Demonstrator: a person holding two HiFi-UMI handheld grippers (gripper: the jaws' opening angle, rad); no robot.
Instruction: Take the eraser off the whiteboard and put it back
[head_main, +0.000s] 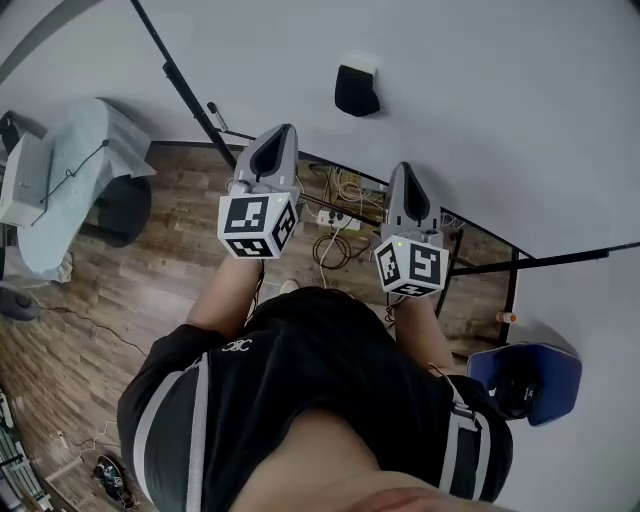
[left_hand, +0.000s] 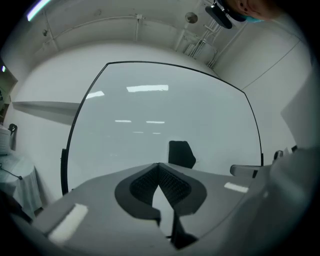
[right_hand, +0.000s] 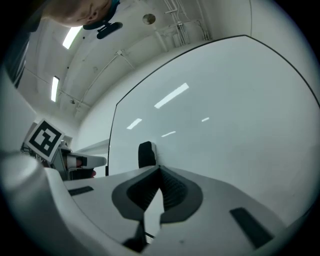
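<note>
**Item 1. Black block-shaped eraser**. We find it stuck flat on the glossy white whiteboard, in the lower part of the face and clear of every edge. Both gripper views show it just ahead of the jaw tips, and nothing is touching it.

**Handling.** We judge it light, with a stiff body and a softer wiping face, and probably held on by a magnet. Its two narrow side faces look like the best hold. A straight pull off the surface should free it. A skewed pull may make it slide on the slick board.

**Item 2. Left hand-held gripper**. The jaws are closed tip to tip with nothing between them. It points at the board, short of the eraser.

**Item 3. Right hand-held gripper**. The jaws are also together and empty. It sits beside the left one, nearer the board's bottom edge.

**Room.** The board is bare all round the eraser, so either side is open for an approach. The black frame along the bottom edge is the nearest obstruction. Below it lies wood-plank floor with loose cables.
</note>
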